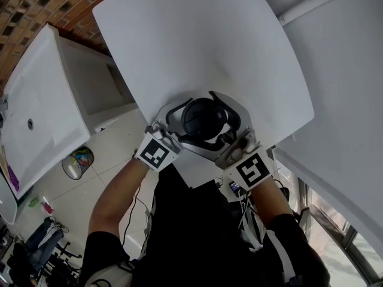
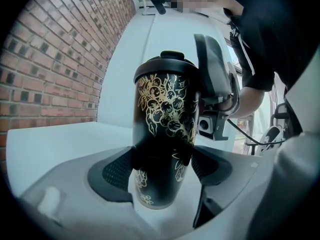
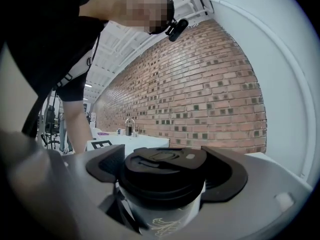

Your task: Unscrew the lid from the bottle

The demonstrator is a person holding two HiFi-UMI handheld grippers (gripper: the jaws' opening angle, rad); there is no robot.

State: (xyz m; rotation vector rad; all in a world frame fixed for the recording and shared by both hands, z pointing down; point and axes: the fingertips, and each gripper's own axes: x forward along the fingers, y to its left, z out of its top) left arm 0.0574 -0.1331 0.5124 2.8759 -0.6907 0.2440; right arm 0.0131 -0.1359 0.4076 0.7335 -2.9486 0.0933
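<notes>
With the bottle [image 2: 167, 114] pinched low between the jaws of the left hand-held gripper [image 2: 162, 170] on the surface [image 2: 50, 144] and its lid [image 3: 160, 159] clasped by the right hand-held gripper [image 3: 165, 171], both grips are made, but the lid is not yet unscrewed.

A white table [image 1: 197, 40] stands near a brick wall [image 1: 36, 5], a white cabinet [image 1: 42, 106] beside it.

Right gripper [image 3: 166, 170] jaws clamp black lid [image 3: 161, 160] atop bottle [image 3: 166, 220]; brick wall [image 3: 205, 94] behind.
</notes>
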